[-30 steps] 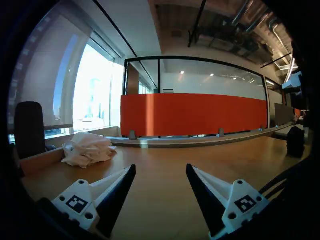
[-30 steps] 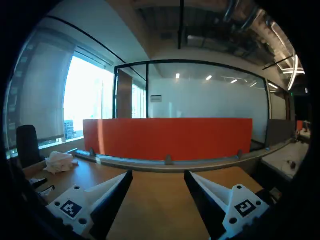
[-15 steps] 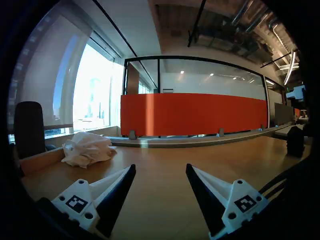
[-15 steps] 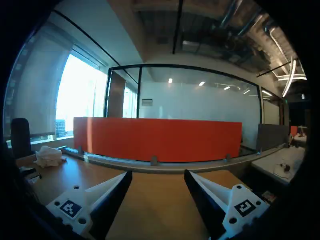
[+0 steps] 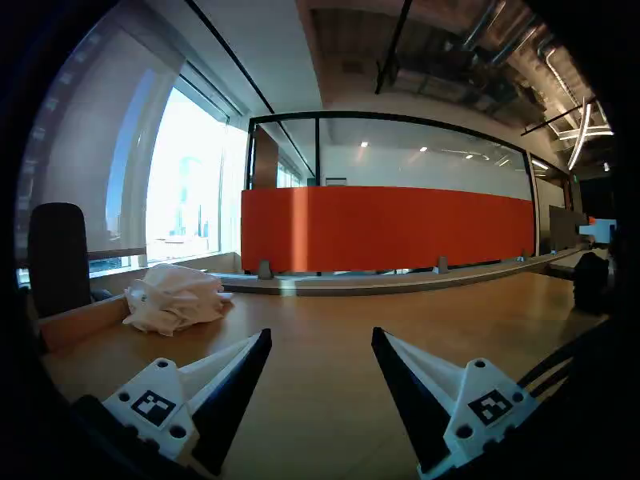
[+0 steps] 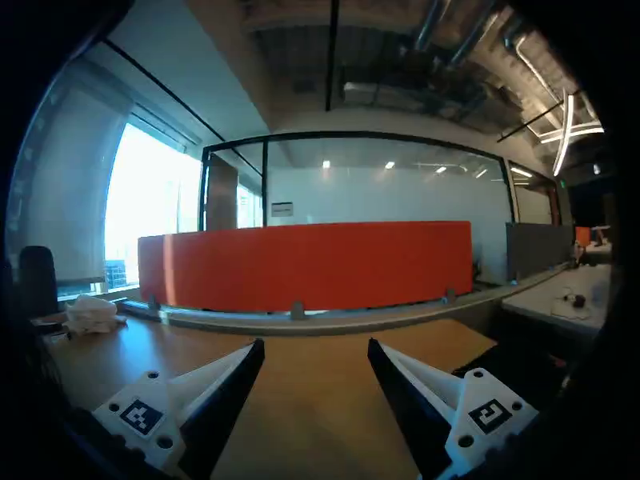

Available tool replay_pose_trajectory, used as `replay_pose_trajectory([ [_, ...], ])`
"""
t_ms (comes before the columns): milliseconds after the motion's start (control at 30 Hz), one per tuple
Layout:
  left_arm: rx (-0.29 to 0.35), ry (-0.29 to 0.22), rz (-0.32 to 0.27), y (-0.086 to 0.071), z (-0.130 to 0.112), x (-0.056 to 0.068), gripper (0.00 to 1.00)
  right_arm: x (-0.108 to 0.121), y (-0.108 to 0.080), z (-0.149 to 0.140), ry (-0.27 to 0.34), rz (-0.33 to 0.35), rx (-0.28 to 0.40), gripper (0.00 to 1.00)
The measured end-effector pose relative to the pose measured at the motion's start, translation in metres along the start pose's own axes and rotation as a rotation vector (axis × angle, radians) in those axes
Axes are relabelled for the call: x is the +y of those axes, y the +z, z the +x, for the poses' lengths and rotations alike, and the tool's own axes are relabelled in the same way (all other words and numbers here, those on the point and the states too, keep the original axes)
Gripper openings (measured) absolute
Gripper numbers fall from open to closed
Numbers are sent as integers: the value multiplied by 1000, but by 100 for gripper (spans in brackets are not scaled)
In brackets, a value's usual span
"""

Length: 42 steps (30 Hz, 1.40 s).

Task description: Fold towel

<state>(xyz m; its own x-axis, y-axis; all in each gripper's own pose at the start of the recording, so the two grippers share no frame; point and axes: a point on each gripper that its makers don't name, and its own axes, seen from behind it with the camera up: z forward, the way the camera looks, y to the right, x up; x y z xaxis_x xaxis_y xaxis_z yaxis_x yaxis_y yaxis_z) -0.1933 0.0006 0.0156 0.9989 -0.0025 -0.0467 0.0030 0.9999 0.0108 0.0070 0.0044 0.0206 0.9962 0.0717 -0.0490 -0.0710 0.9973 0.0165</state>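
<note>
In the left gripper view the left gripper hangs just above the wooden table with its two fingers spread wide and nothing between them. The crumpled white towel lies on the table at about ten o'clock, apart from the fingertips and near a dark chair back. In the right gripper view the right gripper is likewise parted and empty over the same table, the towel small and well apart at ten o'clock, and an orange partition stands at twelve o'clock.
</note>
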Motion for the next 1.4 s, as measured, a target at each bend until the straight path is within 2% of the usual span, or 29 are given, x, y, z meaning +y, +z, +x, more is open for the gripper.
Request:
replay_pose_trajectory([
  [167, 0, 0, 0, 0, 0, 0, 93, 12, -2, -26, 18, -27, -19, 99],
  [433, 0, 0, 0, 0, 0, 1, 93, 17, -10, -53, -20, -43, -33, 99],
  [1000, 0, 0, 0, 0, 0, 1, 93, 13, -14, -72, -41, -32, -34, 100],
  [1400, 0, 0, 0, 0, -1, 1, 93, 9, -17, -71, -54, -32, -27, 100],
])
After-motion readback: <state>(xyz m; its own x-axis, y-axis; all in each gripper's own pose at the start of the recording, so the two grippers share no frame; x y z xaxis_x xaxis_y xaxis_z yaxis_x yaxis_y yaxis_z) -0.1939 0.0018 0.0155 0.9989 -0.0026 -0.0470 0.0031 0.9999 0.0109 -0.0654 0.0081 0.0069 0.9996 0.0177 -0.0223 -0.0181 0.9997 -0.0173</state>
